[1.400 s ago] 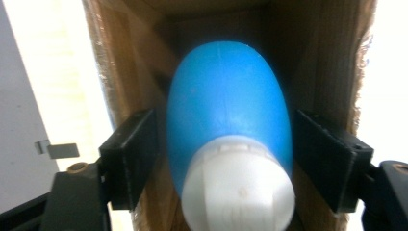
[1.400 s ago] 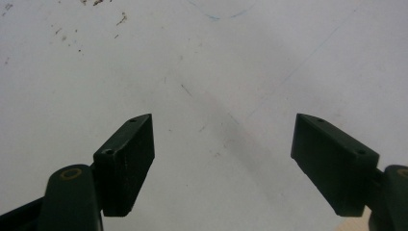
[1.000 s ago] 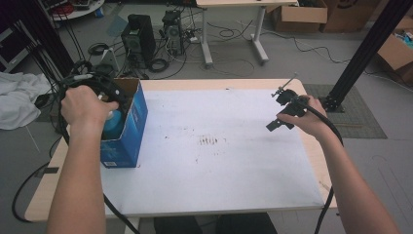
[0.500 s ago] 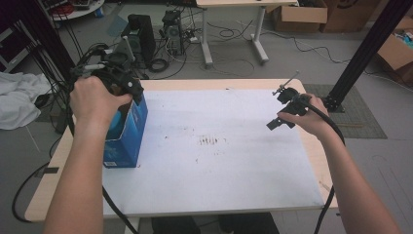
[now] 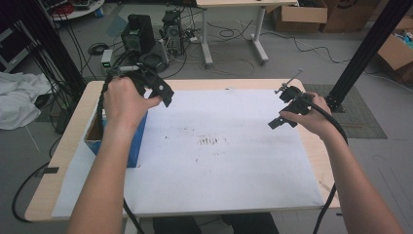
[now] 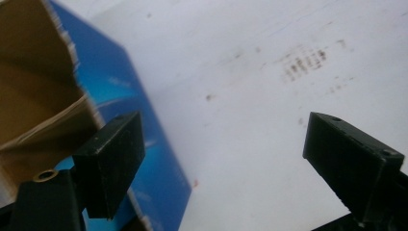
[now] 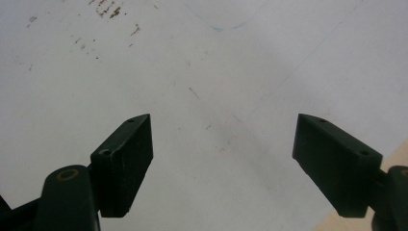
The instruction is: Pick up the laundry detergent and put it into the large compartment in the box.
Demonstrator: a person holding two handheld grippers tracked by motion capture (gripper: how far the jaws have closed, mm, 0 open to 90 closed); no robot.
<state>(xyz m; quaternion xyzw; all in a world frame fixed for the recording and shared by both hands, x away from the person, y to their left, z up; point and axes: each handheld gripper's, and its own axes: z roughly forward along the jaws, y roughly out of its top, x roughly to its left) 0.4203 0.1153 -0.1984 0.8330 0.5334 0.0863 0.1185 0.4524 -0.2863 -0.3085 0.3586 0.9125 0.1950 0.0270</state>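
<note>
White sheet (image 5: 219, 161): covers most of the table (image 5: 63, 146), smudged with dark brown marks near its middle
Wood edge: pale table top shows bare along the left, far and right sides of the sheet
Blue box (image 5: 134, 141): cardboard, open at the top, brown inside, stands on the table's left part, touching the sheet's left side
Left tongs (image 5: 163, 95): released, jaws have just been opening, nothing between them; held above the box's far right corner, over the sheet
Right tongs (image 5: 281, 109): released, jaws wide apart and bare, hovering over the sheet's right edge, well apart from the box
Floor: grey, strewn with black cables, computer towers (image 5: 139, 31) behind the table
Surroundings: second table's white legs (image 5: 207, 34) beyond, cardboard boxes (image 5: 297, 12) at far right, white cloth (image 5: 19, 100) at left, black frame post (image 5: 367, 48) at right
</note>
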